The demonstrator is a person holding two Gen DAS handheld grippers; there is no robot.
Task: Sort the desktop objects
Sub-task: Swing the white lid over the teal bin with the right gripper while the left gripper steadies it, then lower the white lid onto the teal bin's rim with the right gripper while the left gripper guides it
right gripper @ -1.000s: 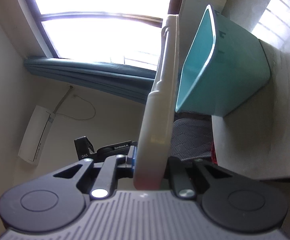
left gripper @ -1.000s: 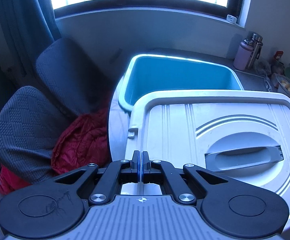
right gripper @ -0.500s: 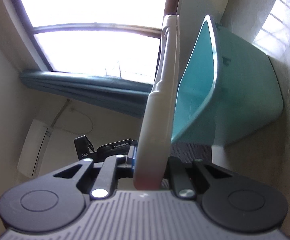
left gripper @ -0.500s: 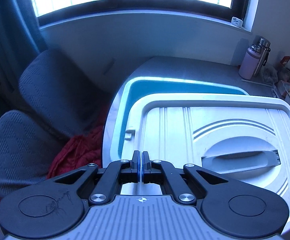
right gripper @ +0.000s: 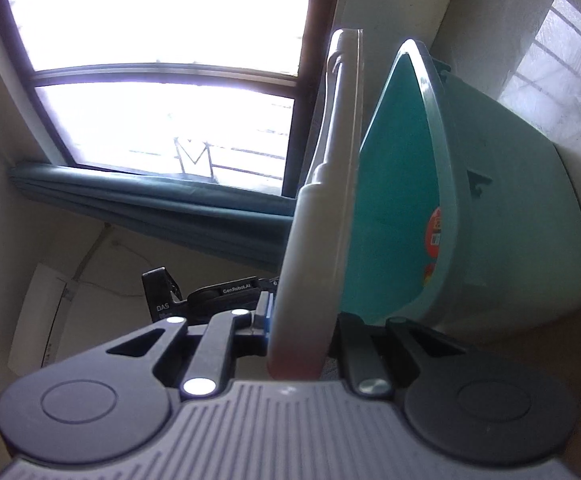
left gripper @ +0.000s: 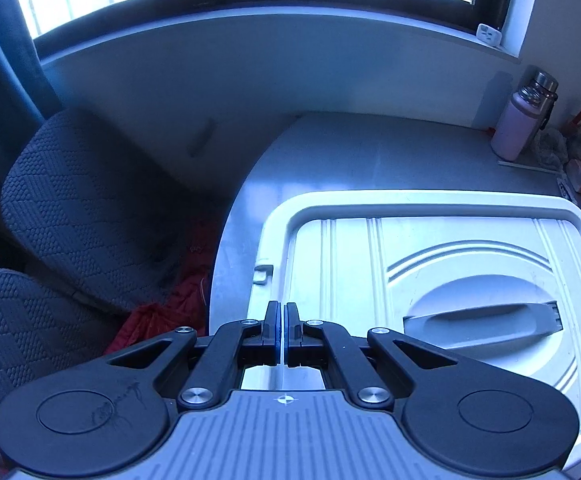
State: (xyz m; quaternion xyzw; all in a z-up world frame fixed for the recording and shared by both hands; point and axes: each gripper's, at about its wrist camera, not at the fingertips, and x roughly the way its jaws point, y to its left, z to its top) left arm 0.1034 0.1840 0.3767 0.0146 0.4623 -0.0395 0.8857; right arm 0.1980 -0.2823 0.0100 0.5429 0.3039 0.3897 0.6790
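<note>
white lid (left gripper: 430, 280) moved over teal bin (right gripper: 490, 220), now hiding bin opening in left view.

The left gripper (left gripper: 282, 334) points steeply down, its jaws closed together at the near left edge of a white lid (left gripper: 430, 280) with a grey recessed handle (left gripper: 482, 320). The lid lies flat over the grey table (left gripper: 370, 152). A pink bottle (left gripper: 520, 128) stands far right, and grey chairs (left gripper: 90, 208) sit left.

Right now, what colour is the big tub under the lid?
Teal-green tub, best in the right wrist view.
</note>
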